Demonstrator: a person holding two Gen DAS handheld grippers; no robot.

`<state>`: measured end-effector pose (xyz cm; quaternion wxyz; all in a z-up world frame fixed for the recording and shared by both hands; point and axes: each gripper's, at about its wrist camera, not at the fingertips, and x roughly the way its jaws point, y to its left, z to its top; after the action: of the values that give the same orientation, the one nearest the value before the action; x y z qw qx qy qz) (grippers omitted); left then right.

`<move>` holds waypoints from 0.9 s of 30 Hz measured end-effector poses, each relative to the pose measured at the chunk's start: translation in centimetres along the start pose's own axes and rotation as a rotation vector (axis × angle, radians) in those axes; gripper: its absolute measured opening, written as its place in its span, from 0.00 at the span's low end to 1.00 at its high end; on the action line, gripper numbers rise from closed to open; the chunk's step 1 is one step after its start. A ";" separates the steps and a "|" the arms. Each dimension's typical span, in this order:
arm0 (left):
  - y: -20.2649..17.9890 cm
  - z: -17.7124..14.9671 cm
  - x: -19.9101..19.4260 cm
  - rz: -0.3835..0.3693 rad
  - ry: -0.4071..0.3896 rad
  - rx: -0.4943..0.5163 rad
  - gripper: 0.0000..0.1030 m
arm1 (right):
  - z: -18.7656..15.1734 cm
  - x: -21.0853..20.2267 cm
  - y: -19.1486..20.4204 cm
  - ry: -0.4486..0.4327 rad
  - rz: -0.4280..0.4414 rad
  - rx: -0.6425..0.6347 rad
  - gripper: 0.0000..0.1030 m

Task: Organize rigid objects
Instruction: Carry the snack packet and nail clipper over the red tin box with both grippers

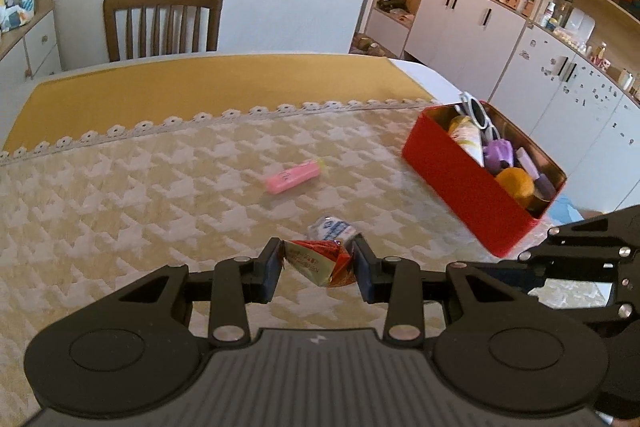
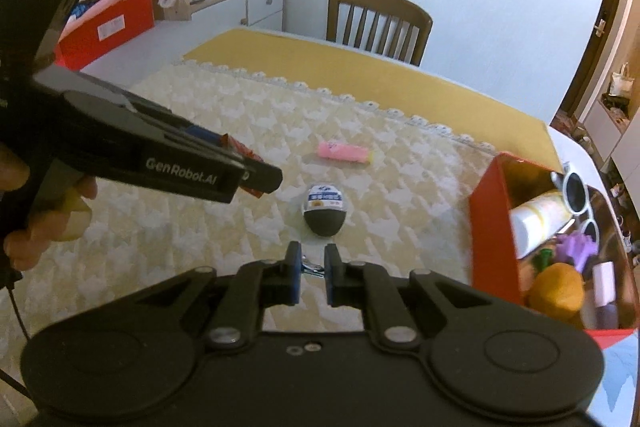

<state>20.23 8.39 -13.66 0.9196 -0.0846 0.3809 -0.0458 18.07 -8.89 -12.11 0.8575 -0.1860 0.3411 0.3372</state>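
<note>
My left gripper point(image 1: 318, 261) is shut on a crumpled red snack packet point(image 1: 320, 263) and holds it just above the patterned tablecloth. In the right wrist view the same gripper point(image 2: 250, 173) comes in from the left with the red packet point(image 2: 239, 149) showing at its tip. My right gripper point(image 2: 313, 267) is shut on a small silvery metal item point(image 2: 313, 268); I cannot tell what it is. A pink rectangular block point(image 1: 294, 177) point(image 2: 344, 151) lies mid-table. An egg-shaped white, blue and dark packet point(image 1: 332, 227) point(image 2: 324, 213) lies nearer. An open red tin point(image 1: 452, 183) point(image 2: 490, 223) stands on the right.
The tin holds white sunglasses point(image 2: 576, 193), a cream tube point(image 2: 538, 217), a purple piece point(image 2: 578, 247) and an orange ball point(image 2: 558, 289). A wooden chair point(image 1: 162, 21) stands beyond the table's far edge. A person's hand point(image 2: 36, 223) grips the left tool. Cabinets point(image 1: 464, 23) line the right wall.
</note>
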 end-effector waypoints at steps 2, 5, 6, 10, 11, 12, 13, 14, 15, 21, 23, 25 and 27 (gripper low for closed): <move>-0.8 0.1 -0.3 -0.003 -0.004 0.012 0.36 | -0.1 -0.8 -0.5 -0.009 0.001 0.001 0.10; -2.0 0.4 -0.7 -0.010 -0.013 0.023 0.36 | -0.2 -2.0 -1.4 -0.031 -0.004 0.004 0.10; -2.6 0.6 -0.7 -0.012 -0.015 0.029 0.36 | -0.3 -2.3 -1.8 -0.038 -0.007 0.008 0.10; -4.5 1.4 -0.8 -0.018 -0.022 0.045 0.36 | -0.3 -4.0 -3.7 -0.073 -0.027 0.022 0.10; -5.0 1.7 -0.8 -0.022 -0.024 0.044 0.36 | -0.3 -4.3 -4.2 -0.081 -0.032 0.026 0.10; -5.4 2.0 -0.8 -0.026 -0.026 0.044 0.36 | -0.3 -4.8 -4.8 -0.089 -0.037 0.031 0.10; -6.0 2.4 -0.8 -0.029 -0.029 0.046 0.36 | -0.3 -5.2 -5.5 -0.098 -0.046 0.036 0.10; -6.5 2.7 -0.7 -0.032 -0.029 0.049 0.36 | -0.3 -5.5 -6.2 -0.107 -0.056 0.043 0.10; -7.0 2.9 -0.6 -0.036 -0.030 0.053 0.36 | -0.3 -5.9 -7.0 -0.113 -0.062 0.051 0.10; -10.9 5.0 0.3 -0.063 -0.040 0.094 0.36 | -0.2 -7.6 -11.4 -0.159 -0.107 0.084 0.10; -12.2 5.7 0.8 -0.072 -0.041 0.109 0.36 | -0.3 -7.8 -12.7 -0.167 -0.118 0.083 0.10; -13.6 6.4 1.5 -0.080 -0.041 0.125 0.36 | -0.6 -8.1 -14.1 -0.172 -0.133 0.086 0.10; -14.7 6.9 2.3 -0.084 -0.038 0.142 0.36 | -0.9 -8.3 -15.5 -0.173 -0.142 0.096 0.10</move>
<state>26.43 -5.53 -7.60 0.9277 -0.0361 0.3551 -0.1093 24.08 -24.01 -5.51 0.9133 -0.1387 0.2676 0.2739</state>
